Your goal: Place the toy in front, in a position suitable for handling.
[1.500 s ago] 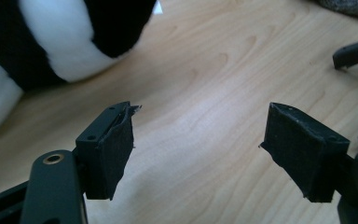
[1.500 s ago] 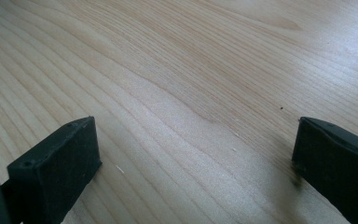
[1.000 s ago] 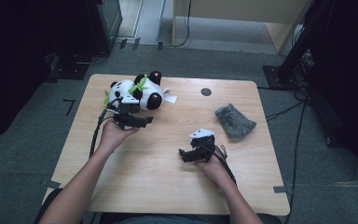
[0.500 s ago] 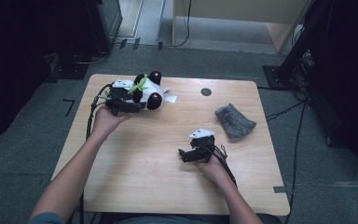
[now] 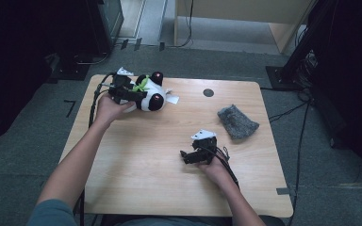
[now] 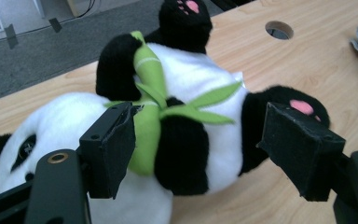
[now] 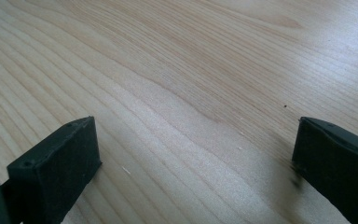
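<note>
While your left gripper (image 6: 198, 144) sits over the plush panda (image 6: 182, 116), its jaws spread wide either side of its belly. Your right gripper (image 7: 191, 163) rests on the wooden table (image 5: 146, 155), jaws apart, gripping nothing.

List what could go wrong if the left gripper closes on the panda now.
1. The left gripper stands open around the panda's soft middle, with one pad beside the green bamboo leaf; it may pinch only the leaf or loose plush and slip.
2. The panda lies near the table's far edge, so a push could send it off.
</note>
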Demonstrator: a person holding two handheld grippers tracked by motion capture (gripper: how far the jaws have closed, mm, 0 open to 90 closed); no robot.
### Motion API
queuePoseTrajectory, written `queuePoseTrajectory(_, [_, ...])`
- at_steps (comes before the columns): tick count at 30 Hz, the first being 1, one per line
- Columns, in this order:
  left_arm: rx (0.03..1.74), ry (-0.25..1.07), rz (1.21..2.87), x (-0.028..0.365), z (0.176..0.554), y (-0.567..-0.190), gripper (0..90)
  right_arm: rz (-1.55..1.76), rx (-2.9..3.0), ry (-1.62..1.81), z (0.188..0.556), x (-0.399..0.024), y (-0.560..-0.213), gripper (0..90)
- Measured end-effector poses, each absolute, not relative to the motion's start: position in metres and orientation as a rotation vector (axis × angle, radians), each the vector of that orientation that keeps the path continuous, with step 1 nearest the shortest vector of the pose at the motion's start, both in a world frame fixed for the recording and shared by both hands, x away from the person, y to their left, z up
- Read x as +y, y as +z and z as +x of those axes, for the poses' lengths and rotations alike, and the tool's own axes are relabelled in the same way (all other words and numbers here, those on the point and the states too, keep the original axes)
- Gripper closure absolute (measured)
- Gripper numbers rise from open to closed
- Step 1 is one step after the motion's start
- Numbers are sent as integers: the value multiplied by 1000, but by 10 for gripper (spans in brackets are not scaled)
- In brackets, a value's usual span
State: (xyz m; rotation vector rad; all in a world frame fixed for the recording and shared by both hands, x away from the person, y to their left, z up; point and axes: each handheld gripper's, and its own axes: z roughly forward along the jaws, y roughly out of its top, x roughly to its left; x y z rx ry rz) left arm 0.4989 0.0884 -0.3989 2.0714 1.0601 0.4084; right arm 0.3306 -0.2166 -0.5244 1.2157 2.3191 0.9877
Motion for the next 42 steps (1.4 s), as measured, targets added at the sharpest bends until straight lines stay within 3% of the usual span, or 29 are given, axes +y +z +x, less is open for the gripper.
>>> queuePoseTrajectory(11, [1104,401,2096,87,520,-421,309,1202,2331,996,330,-215,-524,3])
queuePoseTrajectory(16, [1097,425,2101,84,519,-425,419,1203,2331,997,330,-215,-524,3])
queuePoseTrajectory(23, [1154,363,2033,90,519,-427,577,1204,2331,997,330,-215,-524,3])
queuePoseTrajectory(28, [1174,360,2019,90,517,-424,631,1205,2331,994,330,-215,-524,5])
queuePoseTrajectory(30, [1192,349,2006,91,517,-421,648,1201,2330,992,330,-215,-523,54])
queuePoseTrajectory(32, [1184,358,2013,91,516,-419,657,1209,2314,1004,330,-215,-521,175])
queuePoseTrajectory(42, [1181,321,2025,90,506,-404,666,1250,2261,1039,333,-221,-516,236])
